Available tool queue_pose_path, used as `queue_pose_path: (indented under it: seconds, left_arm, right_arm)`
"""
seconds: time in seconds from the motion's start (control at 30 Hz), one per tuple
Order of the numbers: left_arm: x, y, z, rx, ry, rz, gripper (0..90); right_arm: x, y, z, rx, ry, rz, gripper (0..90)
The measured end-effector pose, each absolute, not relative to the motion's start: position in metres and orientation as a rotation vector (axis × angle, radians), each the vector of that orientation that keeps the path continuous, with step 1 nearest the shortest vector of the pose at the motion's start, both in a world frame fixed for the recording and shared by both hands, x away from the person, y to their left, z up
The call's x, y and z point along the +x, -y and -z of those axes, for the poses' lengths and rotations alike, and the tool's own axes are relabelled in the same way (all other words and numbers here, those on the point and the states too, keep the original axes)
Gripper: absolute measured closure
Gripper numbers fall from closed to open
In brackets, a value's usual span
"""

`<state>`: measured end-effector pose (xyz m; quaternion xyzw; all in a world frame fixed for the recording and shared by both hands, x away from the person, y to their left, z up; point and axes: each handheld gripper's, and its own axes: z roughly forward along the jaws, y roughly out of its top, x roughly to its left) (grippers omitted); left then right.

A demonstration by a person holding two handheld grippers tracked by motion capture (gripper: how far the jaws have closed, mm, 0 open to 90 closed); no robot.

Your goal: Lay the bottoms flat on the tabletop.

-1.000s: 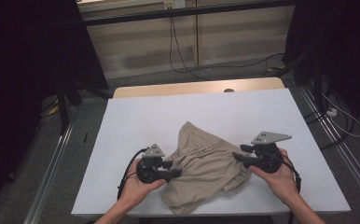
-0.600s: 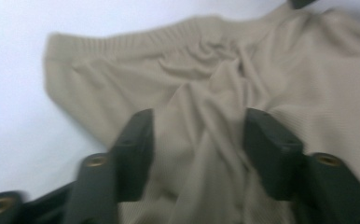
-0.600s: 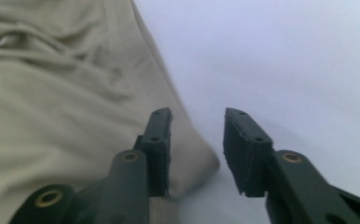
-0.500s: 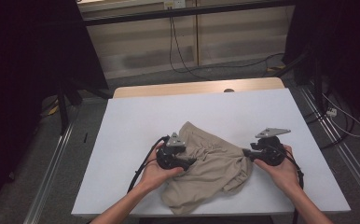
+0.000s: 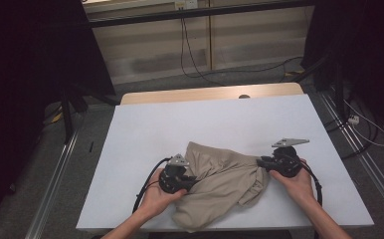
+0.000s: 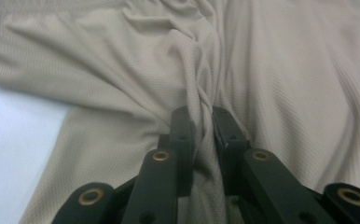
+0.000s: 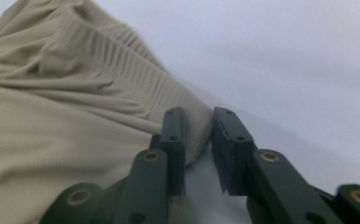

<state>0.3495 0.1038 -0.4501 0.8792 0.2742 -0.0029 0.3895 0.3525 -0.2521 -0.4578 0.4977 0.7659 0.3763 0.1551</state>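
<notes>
Cloth dominates the near half of the white table (image 5: 150, 134): a beige knitted garment (image 5: 220, 184) lies crumpled close to the table's front edge, its lower corner reaching almost to that edge. Its fabric (image 6: 285, 70) is finely ribbed and gathered into deep folds.

At the garment's left side, the left gripper (image 5: 189, 182) sits on the cloth, held in the person's left hand (image 5: 157, 196). In the left gripper view its jaws stand close together with a twisted ridge of fabric pinched between them, so the left gripper (image 6: 201, 122) is clamped on the garment. A black cable (image 5: 145, 186) loops from it toward the table's front edge.

At the garment's right side, the right gripper (image 5: 260, 162) meets the cloth's edge, held in the right hand (image 5: 294, 181), with a grey three-cornered plate (image 5: 290, 142) on top. In the right gripper view the right gripper (image 7: 197, 116) has its jaws slightly apart; the garment's rounded edge (image 7: 75, 107) lies against the inner face of one jaw, while bare table shows in the gap, so nothing is gripped.

Beyond the table's far edge runs a strip of pale wood (image 5: 210, 93). Behind it, cables (image 5: 190, 45) hang down a light wall panel onto the grey floor. Dark curtains (image 5: 36, 55) flank the table on both sides, and metal rails (image 5: 55, 184) run along the floor beside it. White cable (image 5: 369, 127) lies on the floor to the table's right.

No writing or labels can be read anywhere.
</notes>
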Motion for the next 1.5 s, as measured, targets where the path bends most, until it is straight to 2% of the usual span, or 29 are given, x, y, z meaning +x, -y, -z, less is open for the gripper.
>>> queue_pose_path:
  seconds: [0.17, 0.3, 0.37, 0.43, 0.57, 0.67, 0.7, 0.77, 0.83, 1.03, 1.23, 1.27, 1.37, 1.43, 1.5]
  left_arm:
    - [0.342, -0.109, 0.444, 2.24, -0.664, -0.067, 76.9]
    - [0.364, -0.115, 0.443, 2.182, -0.724, -0.151, 50.5]
    - [0.376, -0.12, 0.441, 2.153, -0.768, -0.201, 44.6]
    - [0.388, -0.125, 0.437, 2.093, -0.811, -0.249, 34.4]
    - [0.413, -0.129, 0.432, 2.071, -0.844, -0.378, 28.4]
    - [0.435, -0.129, 0.434, 2.07, -0.918, -0.355, 30.7]
    - [0.442, -0.129, 0.436, 2.072, -0.942, -0.336, 33.9]
    - [0.449, -0.129, 0.441, 2.059, -0.979, -0.35, 34.5]
    - [0.453, -0.131, 0.448, 2.041, -1.013, -0.306, 34.6]
    - [0.449, -0.139, 0.454, 2.083, -1.001, -0.351, 37.4]
    - [0.452, -0.144, 0.461, 2.053, -1.007, -0.242, 52.8]
    - [0.452, -0.143, 0.461, 2.036, -0.998, -0.203, 57.9]
    - [0.448, -0.133, 0.461, 2.084, -0.97, -0.25, 58.8]
    - [0.446, -0.131, 0.461, 2.082, -0.969, -0.231, 59.4]
    - [0.445, -0.129, 0.461, 2.109, -0.93, -0.224, 74.4]
  right_arm:
    - [0.371, 0.232, 0.454, 1.36, -2.194, -1.04, 83.0]
    - [0.388, 0.225, 0.451, 1.327, -2.172, -1.011, 83.1]
    - [0.395, 0.226, 0.45, 1.342, -2.148, -1.035, 82.4]
    - [0.399, 0.23, 0.45, 1.34, -2.123, -1.041, 82.2]
    - [0.4, 0.236, 0.451, 1.372, -2.115, -1.042, 76.9]
    - [0.397, 0.239, 0.448, 1.376, -2.1, -1.077, 71.5]
    - [0.397, 0.241, 0.448, 1.378, -2.09, -1.1, 70.6]
    - [0.396, 0.244, 0.446, 1.388, -2.079, -1.129, 70.6]
    - [0.397, 0.246, 0.448, 1.395, -2.083, -1.129, 70.6]
    - [0.398, 0.246, 0.455, 1.415, -2.106, -1.111, 71.4]
    - [0.398, 0.242, 0.462, 1.442, -2.121, -1.09, 78.4]
    - [0.398, 0.243, 0.462, 1.443, -2.121, -1.095, 78.9]
    - [0.398, 0.244, 0.463, 1.45, -2.12, -1.114, 80.2]
    - [0.398, 0.245, 0.464, 1.463, -2.115, -1.128, 81.1]
    - [0.398, 0.244, 0.463, 1.461, -2.116, -1.124, 83.1]
